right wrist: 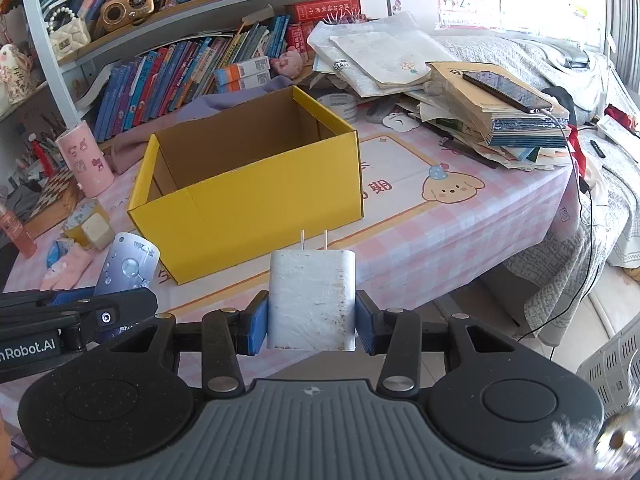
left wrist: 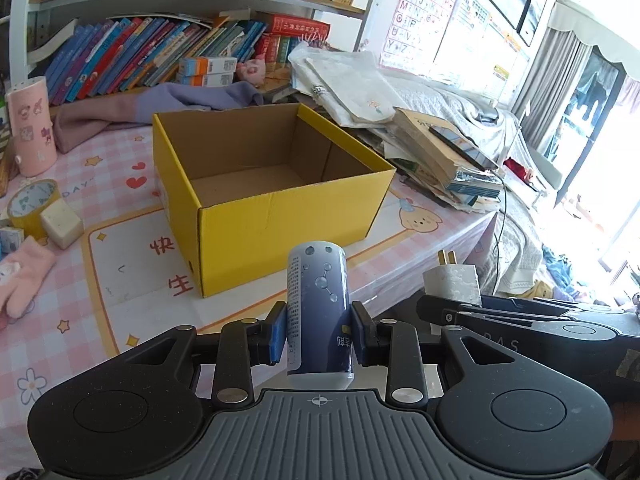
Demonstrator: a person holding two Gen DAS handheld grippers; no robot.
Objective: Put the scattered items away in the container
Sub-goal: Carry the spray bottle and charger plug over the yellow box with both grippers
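Note:
An open yellow cardboard box (left wrist: 280,216) (right wrist: 256,204) stands empty on the pink checked tablecloth. My left gripper (left wrist: 319,332) is shut on a blue cylindrical bottle (left wrist: 318,308), held in front of the box's near wall; the bottle also shows in the right wrist view (right wrist: 128,264). My right gripper (right wrist: 311,318) is shut on a white plug charger (right wrist: 311,300) with its prongs pointing at the box; the charger also shows in the left wrist view (left wrist: 452,282), right of the bottle. Both grippers hover near the table's front edge.
A yellow tape roll (left wrist: 32,204), a white cube (left wrist: 62,220) and a pink mitten (left wrist: 20,276) lie left of the box. A pink cup (left wrist: 32,128) stands behind them. Stacked papers and books with a phone (right wrist: 504,92) sit right of the box. A bookshelf is behind.

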